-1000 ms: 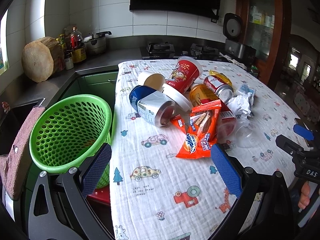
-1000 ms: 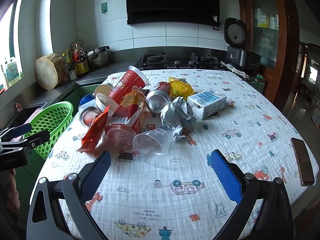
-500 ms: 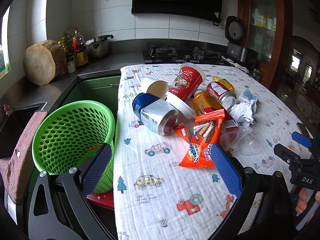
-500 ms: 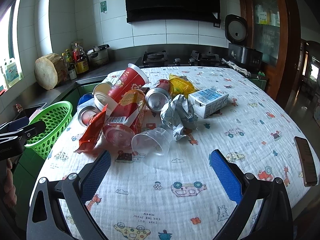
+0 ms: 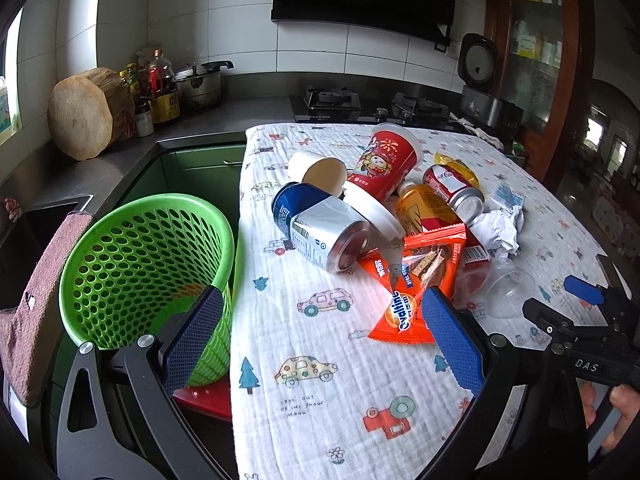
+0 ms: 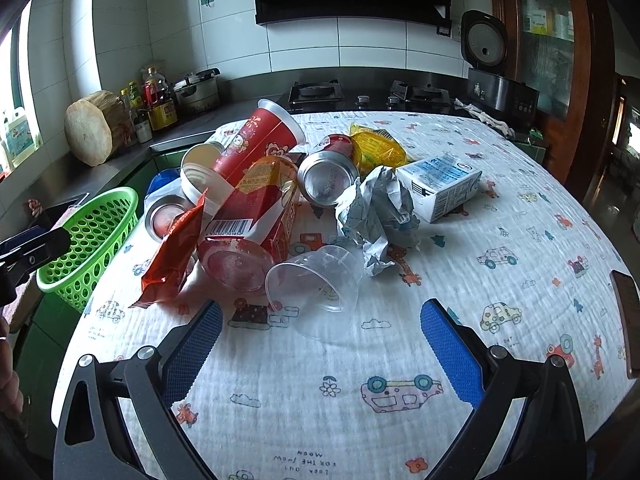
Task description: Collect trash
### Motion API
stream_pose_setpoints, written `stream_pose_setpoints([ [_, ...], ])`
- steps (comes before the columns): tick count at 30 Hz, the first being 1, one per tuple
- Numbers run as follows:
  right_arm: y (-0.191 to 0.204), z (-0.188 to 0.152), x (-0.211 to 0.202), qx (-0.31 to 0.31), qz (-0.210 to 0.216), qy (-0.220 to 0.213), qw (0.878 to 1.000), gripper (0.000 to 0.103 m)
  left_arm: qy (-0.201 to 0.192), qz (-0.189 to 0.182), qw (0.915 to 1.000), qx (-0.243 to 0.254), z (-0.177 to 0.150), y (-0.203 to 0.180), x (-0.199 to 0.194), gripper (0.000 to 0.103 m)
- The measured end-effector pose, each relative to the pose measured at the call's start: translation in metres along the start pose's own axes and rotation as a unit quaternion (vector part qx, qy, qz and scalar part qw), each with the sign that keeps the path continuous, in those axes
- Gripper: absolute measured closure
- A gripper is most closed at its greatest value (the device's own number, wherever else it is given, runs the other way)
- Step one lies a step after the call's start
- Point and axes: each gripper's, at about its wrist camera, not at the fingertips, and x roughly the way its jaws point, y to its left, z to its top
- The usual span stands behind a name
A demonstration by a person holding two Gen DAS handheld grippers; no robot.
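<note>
A: Where does the trash lie?

B: In a heap on the table [image 6: 500, 320], on a cartoon-print cloth. A clear cup [image 6: 316, 292] lies on its side nearest the right gripper [image 6: 320, 344], and a snack tube [image 6: 252, 220] leans against it from the left. A crumpled paper [image 6: 376, 216] sits just right of the tube, with a milk carton [image 6: 440, 184] beyond it and a red cup [image 6: 256, 140] tilted on top at the far side.

A: And from the left side?

B: An orange wrapper [image 5: 416, 284] lies nearest the left gripper [image 5: 320, 332]. A blue can [image 5: 320, 228] lies on its side just left of the wrapper, touching it.

A: The jaws?

B: Both pairs are spread wide and hold nothing. Each hovers over bare cloth, near the heap but apart from it.

A: The basket?

B: The green basket [image 5: 120, 232] stands off the table's left edge, on a red stool [image 5: 208, 396]. A pink towel [image 5: 36, 308] hangs just left of it. Beyond, a wood block [image 5: 84, 112] and bottles [image 5: 156, 88] sit on the kitchen worktop.
</note>
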Motion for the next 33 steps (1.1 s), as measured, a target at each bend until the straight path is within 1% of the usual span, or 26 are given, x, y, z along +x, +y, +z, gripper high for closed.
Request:
stream_pose_setpoints([
  [8, 0.009, 0.004, 0.029, -0.008, -0.022, 0.025, 0.999, 0.007, 0.006, -0.008, 1.0000, 0.000, 0.000, 0.006, 0.009, 0.005],
  [13, 0.017, 0.005, 0.042, -0.027, -0.063, 0.030, 0.997, 0.007, 0.012, -0.020, 0.9997, 0.006, -0.004, 0.005, 0.015, 0.005],
  [15, 0.017, 0.006, 0.047, -0.025, -0.068, 0.033, 0.997, 0.008, 0.014, -0.025, 0.9995, 0.010, -0.005, 0.003, 0.016, 0.005],
  [17, 0.016, 0.008, 0.051, -0.023, -0.073, 0.036, 0.996, 0.013, 0.014, -0.034, 0.9992, 0.015, -0.006, 0.000, 0.017, 0.005],
  [18, 0.015, 0.008, 0.053, -0.023, -0.073, 0.038, 0.996, 0.019, 0.014, -0.038, 0.9990, 0.017, -0.007, -0.002, 0.017, 0.005],
  [20, 0.013, 0.008, 0.057, -0.017, -0.070, 0.046, 0.996, 0.020, 0.015, -0.046, 0.9985, 0.024, -0.007, -0.007, 0.018, 0.005],
  [25, 0.006, 0.005, 0.056, -0.004, -0.057, 0.048, 0.997, 0.036, 0.026, -0.077, 0.9957, 0.045, -0.009, -0.024, 0.023, 0.005],
  [27, 0.003, 0.004, 0.054, -0.001, -0.053, 0.046, 0.998, 0.040, 0.031, -0.089, 0.9941, 0.054, -0.008, -0.033, 0.028, 0.005],
  [33, -0.009, 0.001, 0.046, 0.013, -0.040, 0.041, 0.998, 0.041, 0.049, -0.120, 0.9885, 0.077, -0.002, -0.057, 0.045, 0.007],
])
